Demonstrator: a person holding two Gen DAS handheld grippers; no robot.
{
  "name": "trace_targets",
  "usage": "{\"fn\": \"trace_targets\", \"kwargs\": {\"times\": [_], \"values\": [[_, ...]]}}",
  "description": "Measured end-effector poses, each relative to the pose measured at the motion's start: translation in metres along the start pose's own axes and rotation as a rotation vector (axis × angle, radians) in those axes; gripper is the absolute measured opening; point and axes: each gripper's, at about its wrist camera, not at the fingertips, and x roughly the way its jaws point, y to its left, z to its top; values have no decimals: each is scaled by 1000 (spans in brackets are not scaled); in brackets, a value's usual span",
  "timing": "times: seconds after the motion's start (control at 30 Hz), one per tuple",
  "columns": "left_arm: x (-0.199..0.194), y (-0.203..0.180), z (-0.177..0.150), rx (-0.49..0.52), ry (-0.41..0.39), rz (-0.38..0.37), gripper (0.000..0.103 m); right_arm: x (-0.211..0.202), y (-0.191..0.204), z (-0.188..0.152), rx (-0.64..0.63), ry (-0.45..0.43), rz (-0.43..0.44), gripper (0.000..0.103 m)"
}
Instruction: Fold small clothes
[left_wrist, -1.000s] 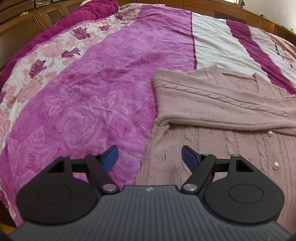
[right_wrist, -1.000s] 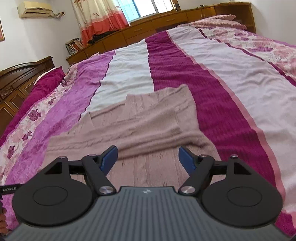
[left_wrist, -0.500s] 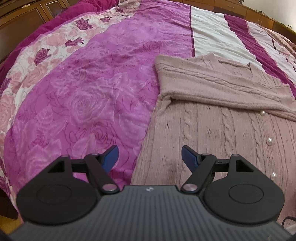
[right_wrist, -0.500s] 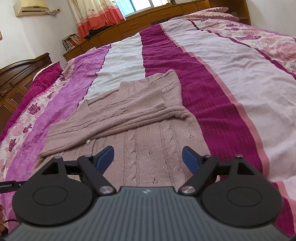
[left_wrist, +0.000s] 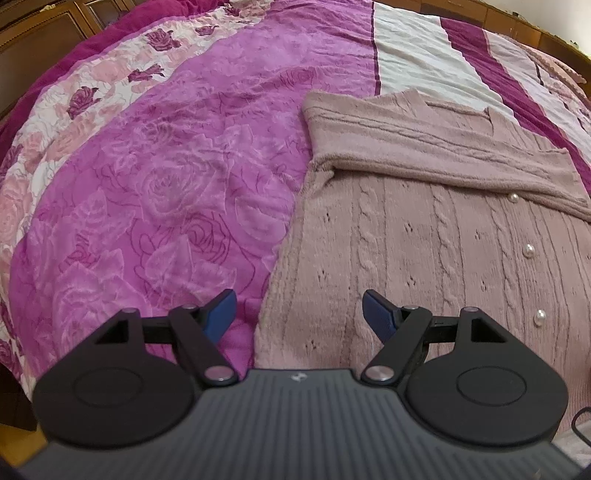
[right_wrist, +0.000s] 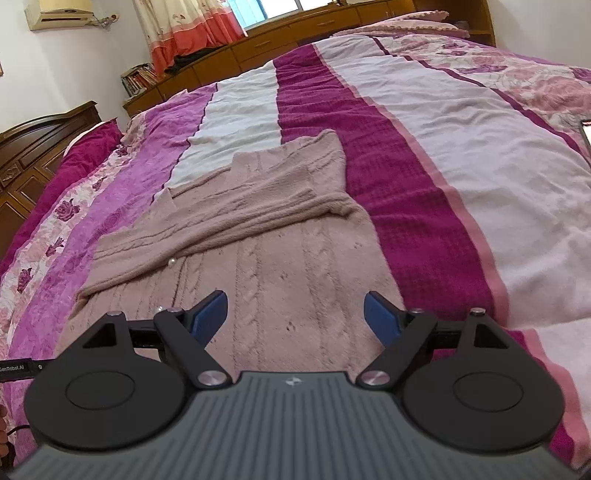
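Note:
A dusty-pink cable-knit cardigan (left_wrist: 424, 240) with pearl buttons (left_wrist: 529, 252) lies flat on the bed, its sleeves folded across the chest. It also shows in the right wrist view (right_wrist: 280, 266). My left gripper (left_wrist: 299, 314) is open and empty, hovering over the cardigan's lower left edge. My right gripper (right_wrist: 295, 314) is open and empty, hovering over the cardigan's lower right part near its hem.
The bedspread (left_wrist: 155, 192) is magenta with rose patterns, and has white and dark pink stripes (right_wrist: 399, 177). A dark wooden headboard (right_wrist: 33, 147) stands at the left. Low wooden cabinets (right_wrist: 295, 33) and a curtained window lie beyond the bed.
Both grippers have drawn back toward the cardigan's hem, so more of its lower body shows. Both stay open and empty.

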Motion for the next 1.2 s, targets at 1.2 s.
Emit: {"fn": "trace_targets", "kwargs": {"times": [1.2], "values": [[33,-9,-30,3,236,-281,76,18,-21,-25,4,221,19,87]]}}
